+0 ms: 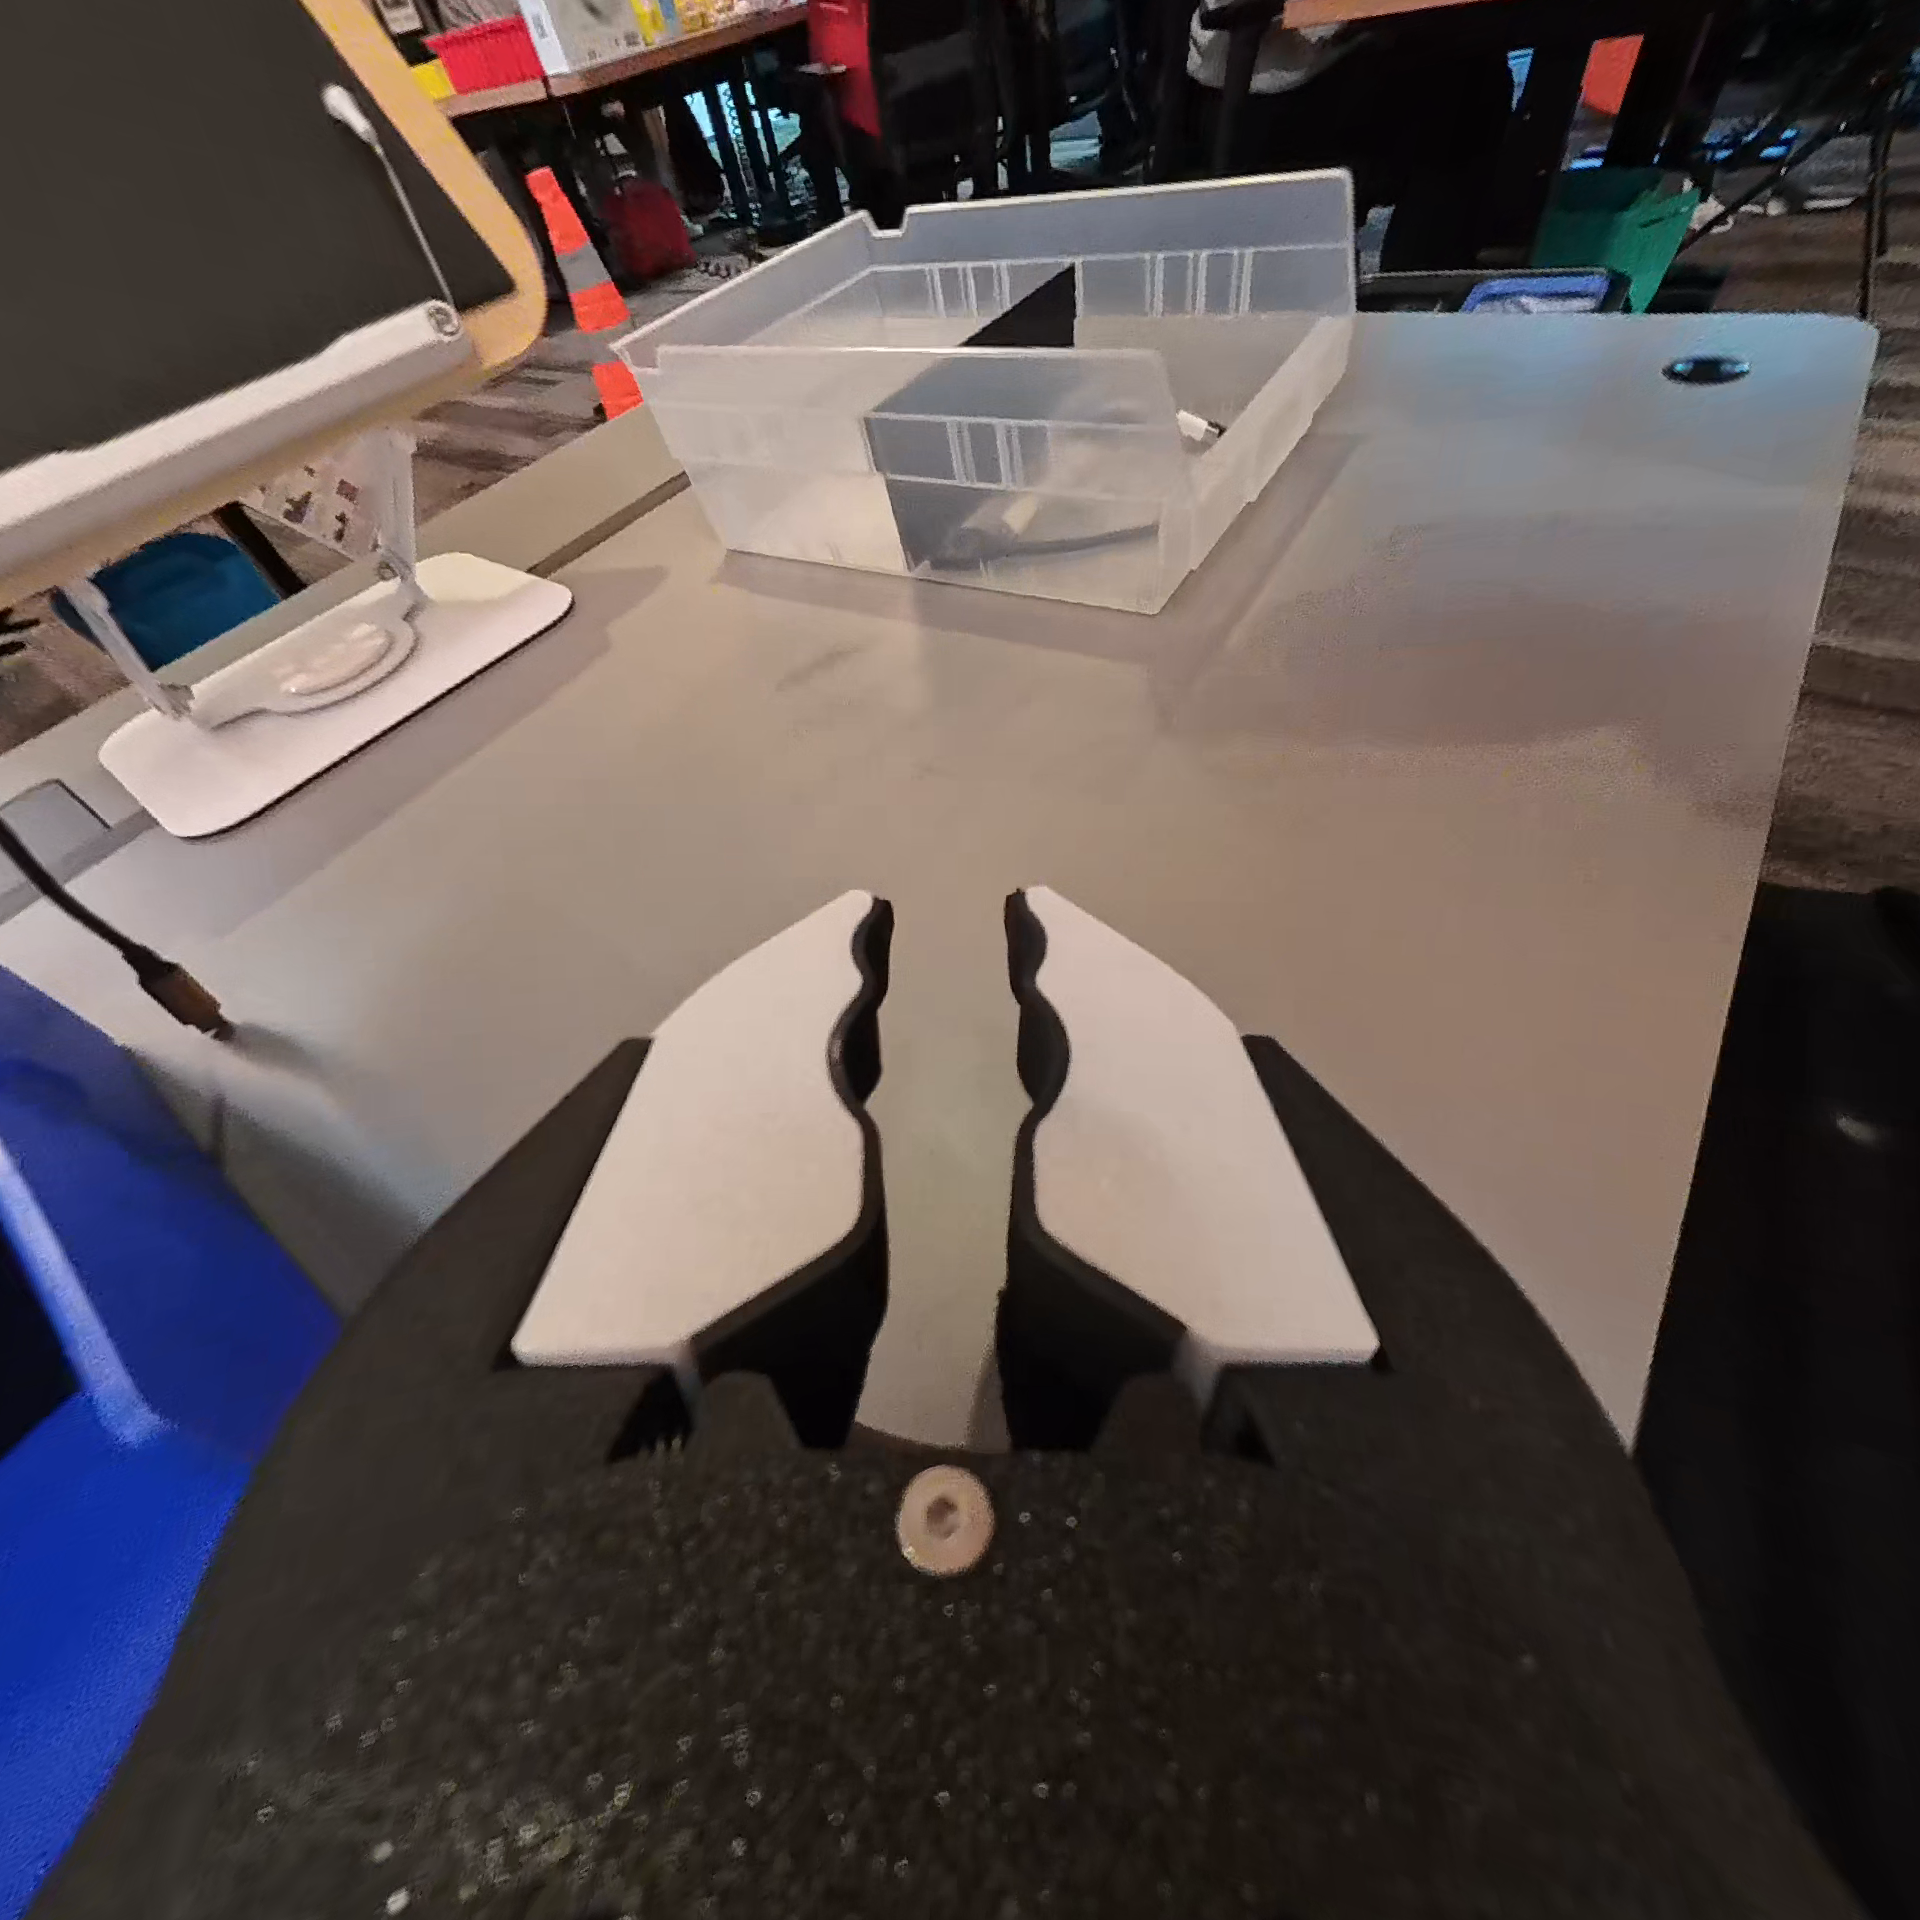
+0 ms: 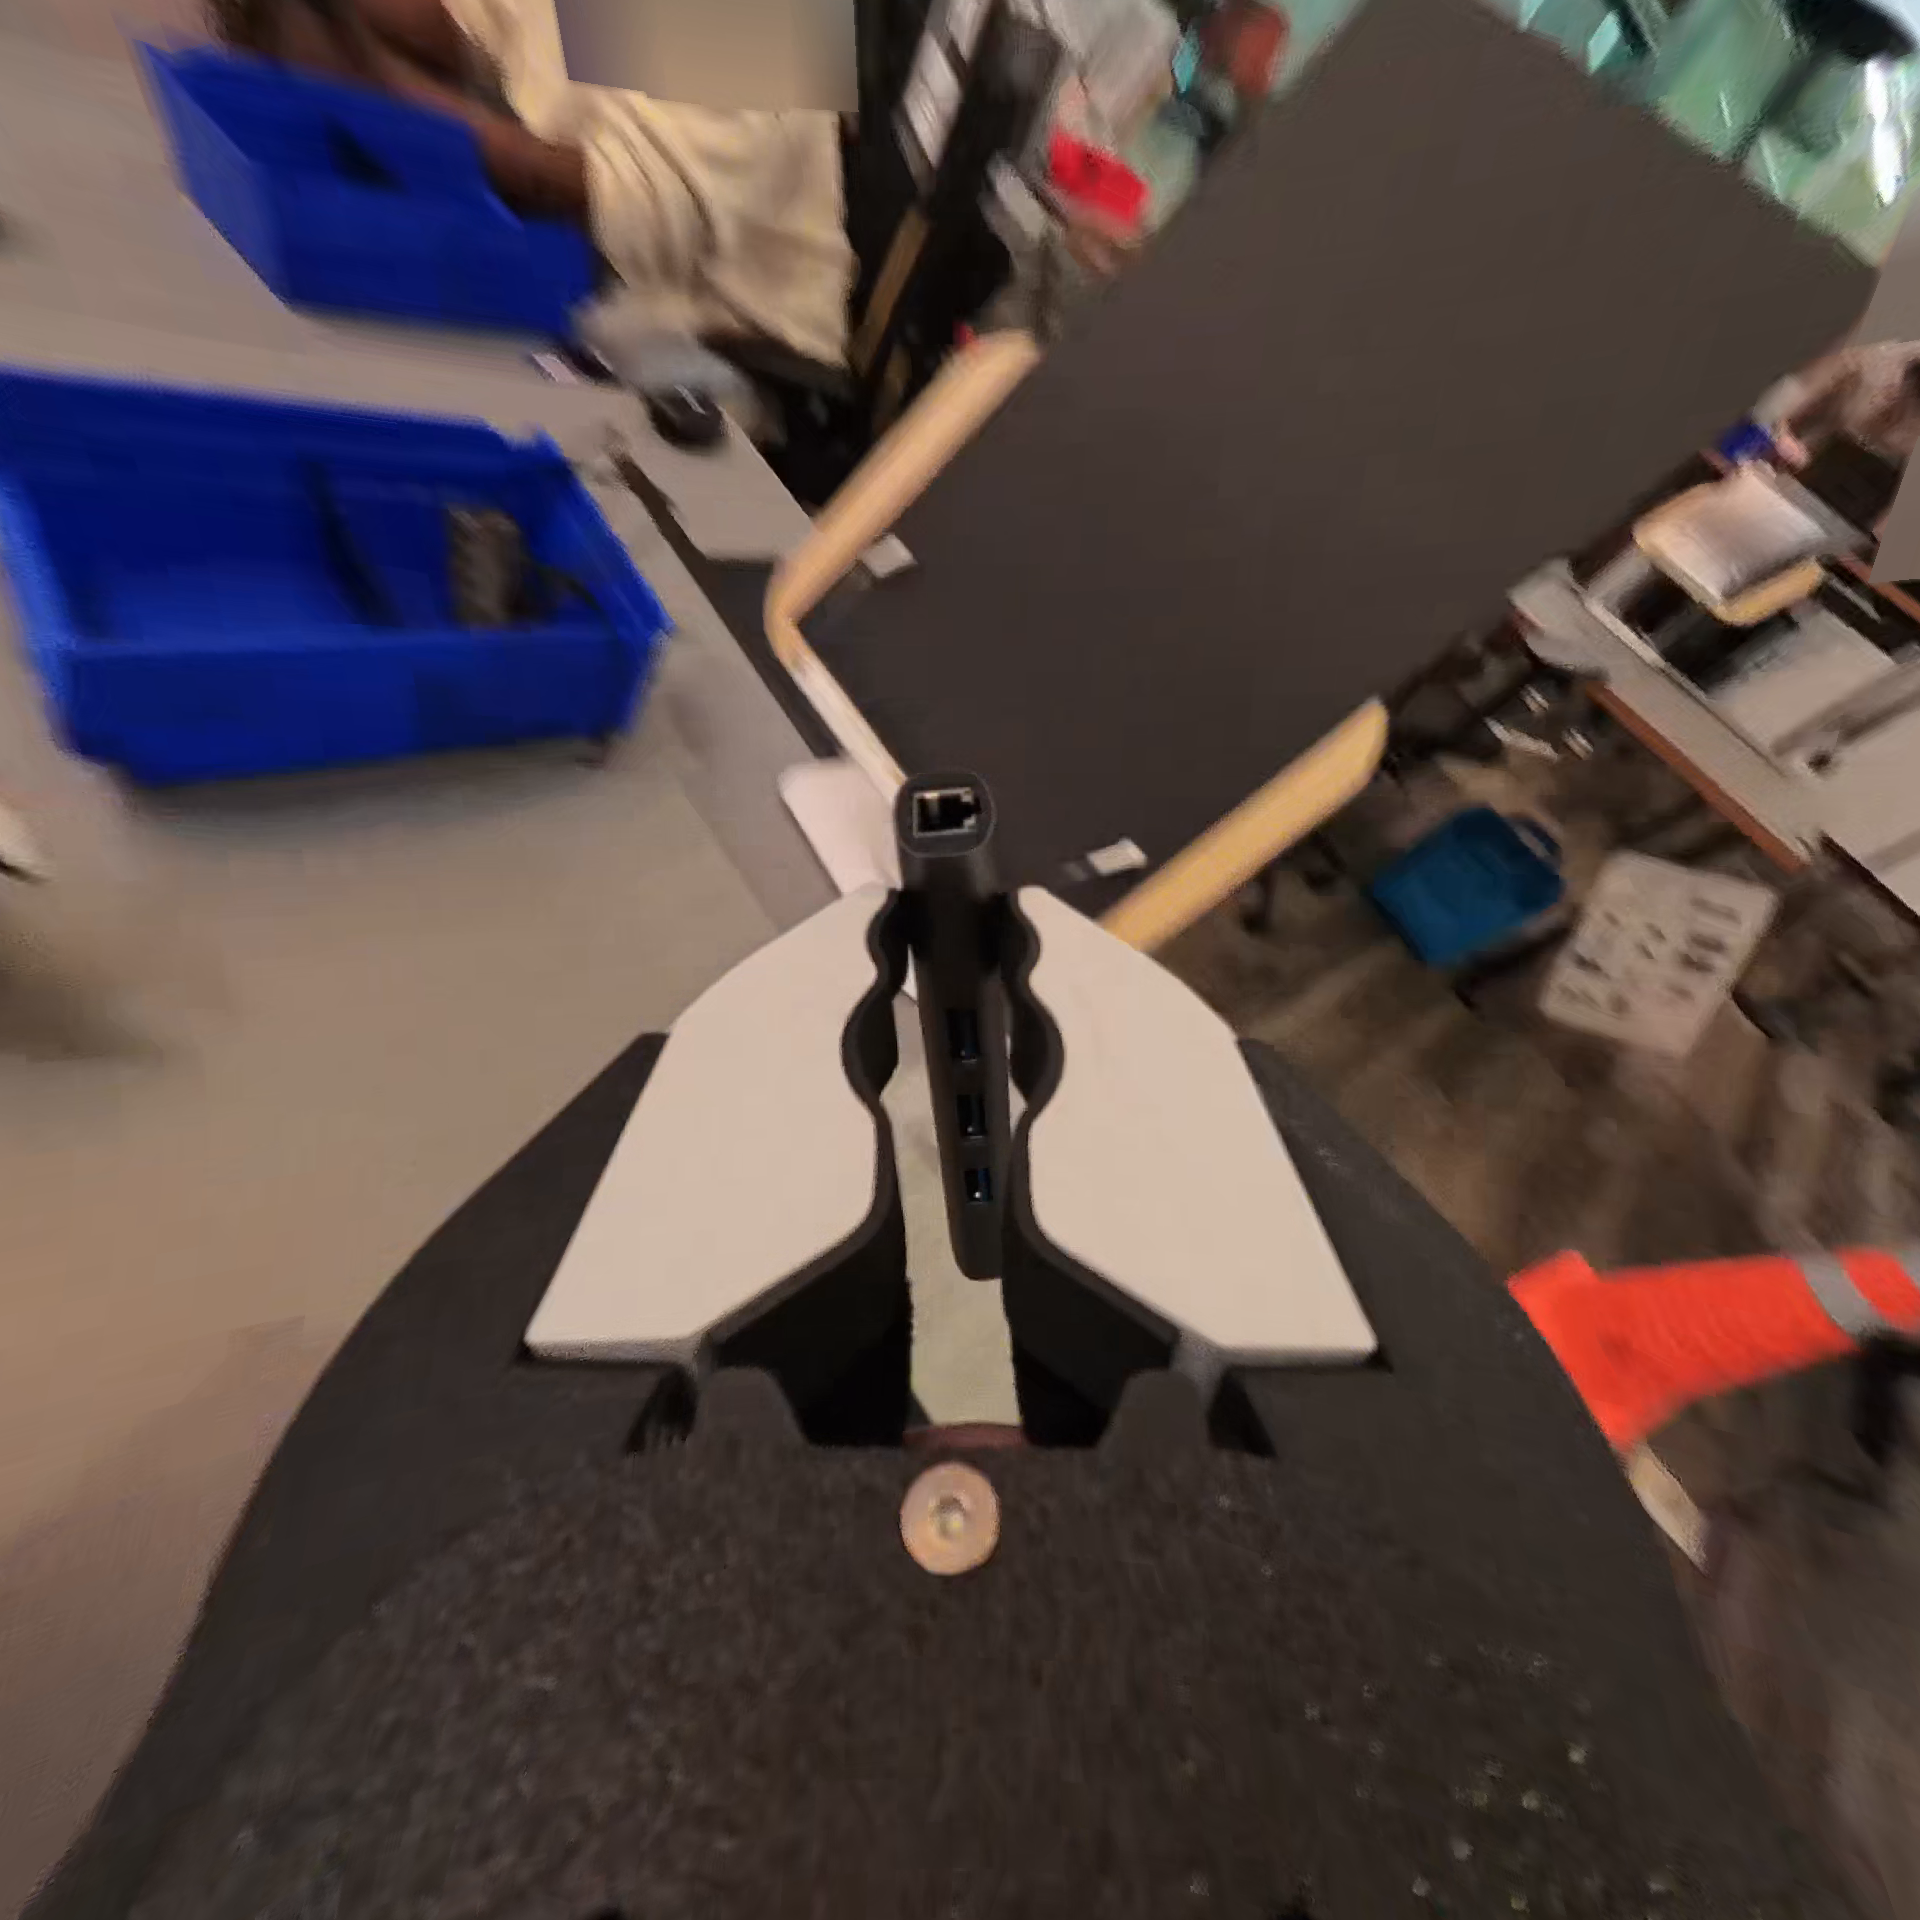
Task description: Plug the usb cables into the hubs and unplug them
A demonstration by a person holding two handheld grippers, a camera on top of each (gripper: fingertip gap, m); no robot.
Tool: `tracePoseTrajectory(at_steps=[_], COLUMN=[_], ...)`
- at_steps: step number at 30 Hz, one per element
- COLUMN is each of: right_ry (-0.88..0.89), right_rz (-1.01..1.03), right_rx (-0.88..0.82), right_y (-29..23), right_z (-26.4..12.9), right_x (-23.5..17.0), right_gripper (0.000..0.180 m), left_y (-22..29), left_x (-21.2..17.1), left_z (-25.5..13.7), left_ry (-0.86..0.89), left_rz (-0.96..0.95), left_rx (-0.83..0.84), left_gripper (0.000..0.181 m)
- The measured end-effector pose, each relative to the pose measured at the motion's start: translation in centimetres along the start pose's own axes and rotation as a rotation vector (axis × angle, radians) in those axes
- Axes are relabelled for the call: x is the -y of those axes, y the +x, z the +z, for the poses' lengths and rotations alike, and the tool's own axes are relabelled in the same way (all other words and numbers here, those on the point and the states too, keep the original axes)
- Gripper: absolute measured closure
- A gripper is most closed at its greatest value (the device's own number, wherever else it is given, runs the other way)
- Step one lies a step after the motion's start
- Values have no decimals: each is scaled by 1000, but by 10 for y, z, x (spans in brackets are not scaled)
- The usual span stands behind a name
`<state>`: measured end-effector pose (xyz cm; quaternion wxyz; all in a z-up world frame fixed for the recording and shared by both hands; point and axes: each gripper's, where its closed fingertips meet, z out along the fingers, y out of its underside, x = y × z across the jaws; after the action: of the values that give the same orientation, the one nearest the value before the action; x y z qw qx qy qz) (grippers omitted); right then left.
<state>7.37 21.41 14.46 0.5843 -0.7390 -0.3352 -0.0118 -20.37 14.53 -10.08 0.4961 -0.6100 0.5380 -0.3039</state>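
- Matt grey table point(image 1: 1455, 727), smooth, faintly sheened.
- Translucent frosted plastic bin point(image 1: 1278, 416) near the table's far edge.
- Matt black plastic hub point(image 2: 961, 1039).
- Glossy blue plastic bin point(image 2: 343, 675).
- Grainy black gripper body point(image 1: 935, 1714), smooth white fingers point(image 1: 727, 1143).

Clear plastic bin point(image 1: 997, 436) on grey table point(image 1: 1351, 727), white tablet stand point(image 1: 343, 686), orange cone point(image 1: 587, 281).

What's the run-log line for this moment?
left gripper: open, empty, over table | right gripper: shut on hub, ports empty | cable: in clear bin | stage: nothing plugged yet
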Motion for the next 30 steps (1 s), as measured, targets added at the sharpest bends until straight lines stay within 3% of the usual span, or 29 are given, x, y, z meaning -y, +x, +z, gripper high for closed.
tracePoseTrajectory(at_steps=[1, 4, 9, 13, 16, 19, 21, 22, 25, 27, 30], right_ry=[-83, -302, -470, -711, -911, -995, -992, -961, -740, -581, -298], right_rz=[-19, -12, 37, 128, 29, -25, 65, 116, 205, 225, 308], right_rx=[-39, -11, 77, 265, 276, 301, 322, 309, 196, 97, 34], right_y=[17, 37, 39, 4, -7, -15, -20, -17, -1, -2, -55], right_z=[7, 29, 90, 131, 149, 157, 157, 157, 145, 118, 68], right_x=[-19, -79, -168, -241, -289, -312, -312, -305, -253, -206, -145], right_gripper=[163, 163, 163, 164, 163, 161, 131, 125, 129, 131, 136], left_y=[-1, -2, -1, 2, 4, 6, 6, 5, 3, 3, 5], left_x=[1, 1, -3, -6, -9, -14, -16, -16, -17, -20, -21], left_z=[-1, -2, 0, 4, 6, 7, 6, 4, -3, -10, -22], left_ry=[3, 6, -8, -26, -40, -64, -73, -76, -81, -84, -71], left_rz=[-15, -30, -32, -30, -17, -14, -18, -24, -52, -105, -228], left_rx=[1, 3, 2, -2, -3, -14, -17, -19, -12, -19, -37], left_gripper=[160, 162, 163, 163, 163, 163, 163, 162, 159, 155, 149])
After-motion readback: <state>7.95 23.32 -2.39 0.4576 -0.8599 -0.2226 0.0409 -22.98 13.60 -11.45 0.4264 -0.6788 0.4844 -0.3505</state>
